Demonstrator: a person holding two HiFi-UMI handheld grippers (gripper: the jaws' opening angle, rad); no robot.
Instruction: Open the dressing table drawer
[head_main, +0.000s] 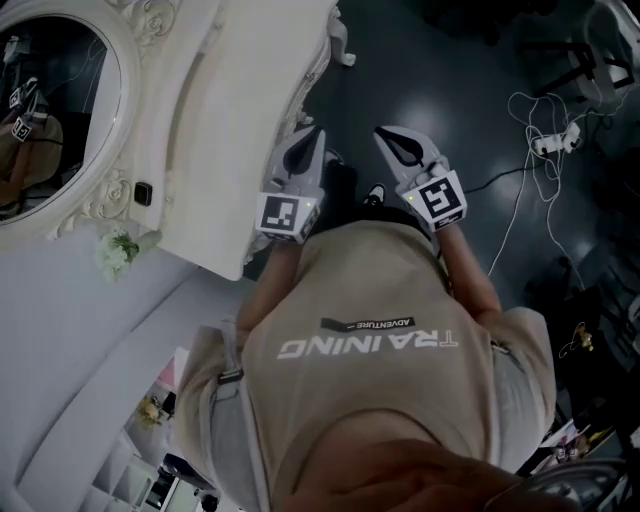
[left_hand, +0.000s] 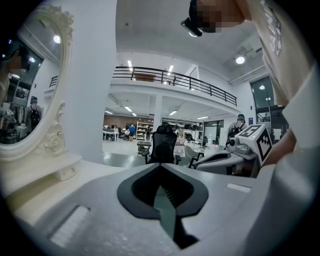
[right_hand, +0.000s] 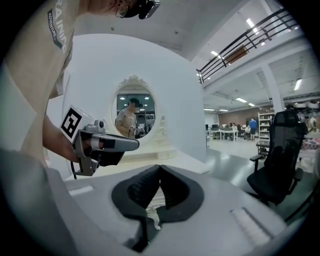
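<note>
Dressing table (head_main: 250, 130) just left of jaws

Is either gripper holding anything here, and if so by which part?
Nothing is held: the left gripper and right gripper are both shut and empty, near the dressing table.

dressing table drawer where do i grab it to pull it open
No handle shows. Given the carved front edge of the dressing table, opposite the mirror, the drawer likely sits under it: come level from that side and close the jaws on any knob or lip there.
</note>
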